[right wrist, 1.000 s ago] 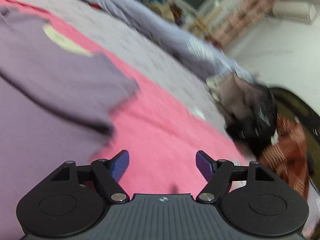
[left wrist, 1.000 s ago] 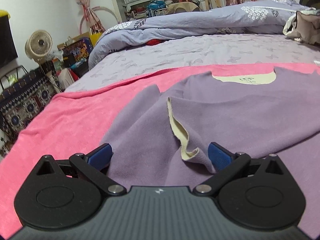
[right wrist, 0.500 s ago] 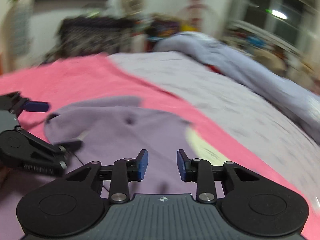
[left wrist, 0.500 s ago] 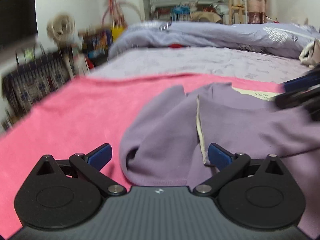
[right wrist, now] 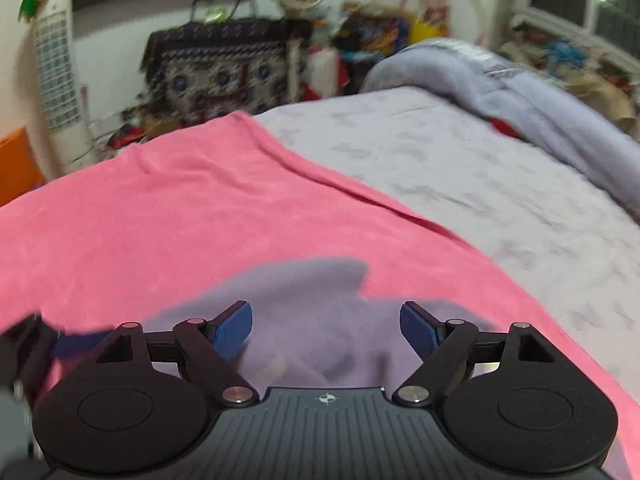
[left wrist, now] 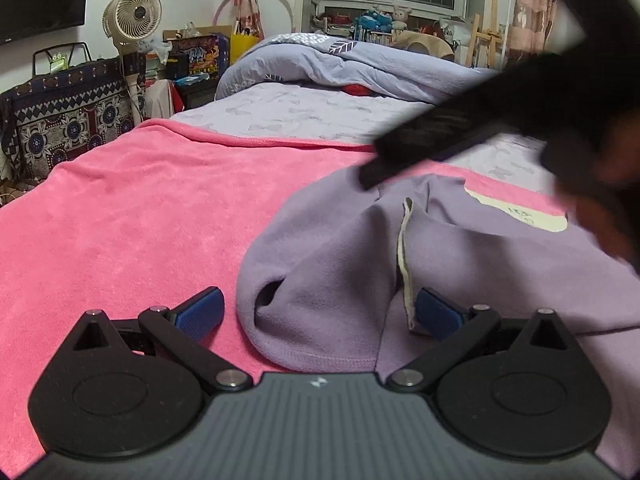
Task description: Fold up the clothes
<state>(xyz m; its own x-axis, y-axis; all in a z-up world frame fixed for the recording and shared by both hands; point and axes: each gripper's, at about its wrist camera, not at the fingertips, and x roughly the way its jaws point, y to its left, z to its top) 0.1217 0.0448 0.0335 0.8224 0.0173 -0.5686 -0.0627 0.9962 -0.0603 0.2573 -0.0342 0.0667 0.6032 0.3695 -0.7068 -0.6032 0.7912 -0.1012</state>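
Your L gripper (left wrist: pixel 318 312) is wide open w/ the shirt (left wrist: pixel 460 256) cuff between its fingers, not pinched. R gripper (right wrist: pixel 326 326) is open too, over shirt on the pink towel (left wrist: pixel 140 216).

Lilac fleece sweatshirt (left wrist: pixel 460 252) with cream lining lies rumpled on pink terry blanket (left wrist: pixel 140 216), one sleeve bunched, open cuff showing, cream neck label facing up.
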